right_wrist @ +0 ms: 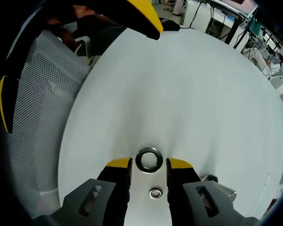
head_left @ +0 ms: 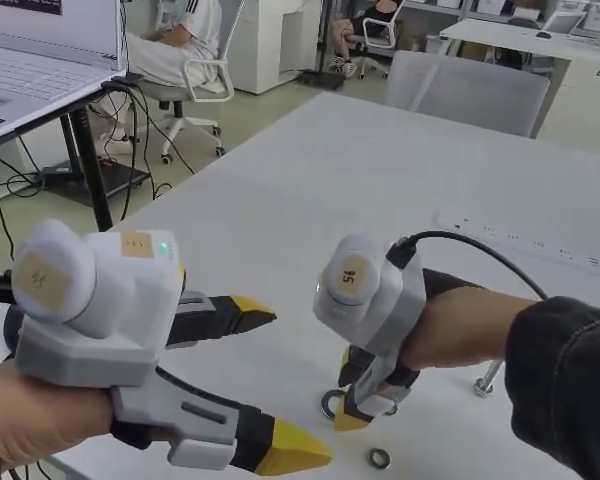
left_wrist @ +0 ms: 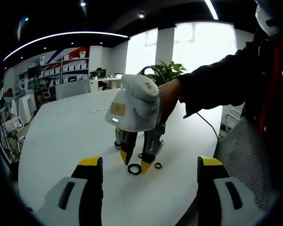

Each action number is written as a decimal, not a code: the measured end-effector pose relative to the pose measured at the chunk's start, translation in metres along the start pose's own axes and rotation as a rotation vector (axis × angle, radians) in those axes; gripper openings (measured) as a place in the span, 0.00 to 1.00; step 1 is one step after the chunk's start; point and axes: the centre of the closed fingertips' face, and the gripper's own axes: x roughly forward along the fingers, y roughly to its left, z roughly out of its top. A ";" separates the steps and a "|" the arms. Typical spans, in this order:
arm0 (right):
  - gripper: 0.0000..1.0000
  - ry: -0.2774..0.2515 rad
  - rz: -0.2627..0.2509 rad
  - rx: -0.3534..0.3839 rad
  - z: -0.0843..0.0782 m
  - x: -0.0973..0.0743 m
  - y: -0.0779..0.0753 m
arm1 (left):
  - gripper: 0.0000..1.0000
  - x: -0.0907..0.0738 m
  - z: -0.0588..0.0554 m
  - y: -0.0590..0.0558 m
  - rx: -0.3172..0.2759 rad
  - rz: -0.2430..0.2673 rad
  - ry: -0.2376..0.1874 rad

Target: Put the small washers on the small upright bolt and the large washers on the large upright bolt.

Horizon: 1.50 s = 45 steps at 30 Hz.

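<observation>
- Now straddles large washer (right_wrist: 149, 159) with right gripper (left_wrist: 136, 161), jaws parted, nothing pinched; lies flat on tabletop (right_wrist: 179, 84).
- Probably light, stiff, slippery steel: better to pinch across outer rim.
- Holds left gripper (head_left: 280, 382) spread, empty.

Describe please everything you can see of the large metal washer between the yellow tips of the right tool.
The large silver-grey metal washer is a flat round ring with a wide hole. It lies flat on the white table, between the yellow tips of the open right tool; a narrow gap shows on each side, so they seem not to touch it. A small metal washer lies apart from it, nearer the tool's body.
</observation>
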 end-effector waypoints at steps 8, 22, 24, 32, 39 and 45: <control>0.28 0.019 -0.016 -0.029 0.000 0.000 -0.001 | 0.82 0.000 0.000 0.001 -0.002 0.003 -0.002; 0.25 0.013 -0.015 -0.019 -0.002 -0.001 -0.002 | 0.82 0.002 -0.001 0.001 -0.003 -0.002 0.003; 0.24 0.016 -0.015 -0.019 -0.002 -0.001 -0.002 | 0.82 0.002 -0.001 0.001 -0.003 -0.003 0.003; 0.24 0.028 -0.013 -0.020 -0.004 -0.002 -0.003 | 0.82 0.003 -0.001 0.002 -0.003 -0.003 0.004; 0.24 0.031 -0.012 -0.010 -0.008 -0.005 -0.003 | 0.82 0.004 -0.002 0.001 -0.004 -0.008 0.005; 0.23 0.032 -0.013 0.000 -0.011 -0.011 -0.002 | 0.82 0.006 -0.001 0.001 -0.002 -0.013 0.007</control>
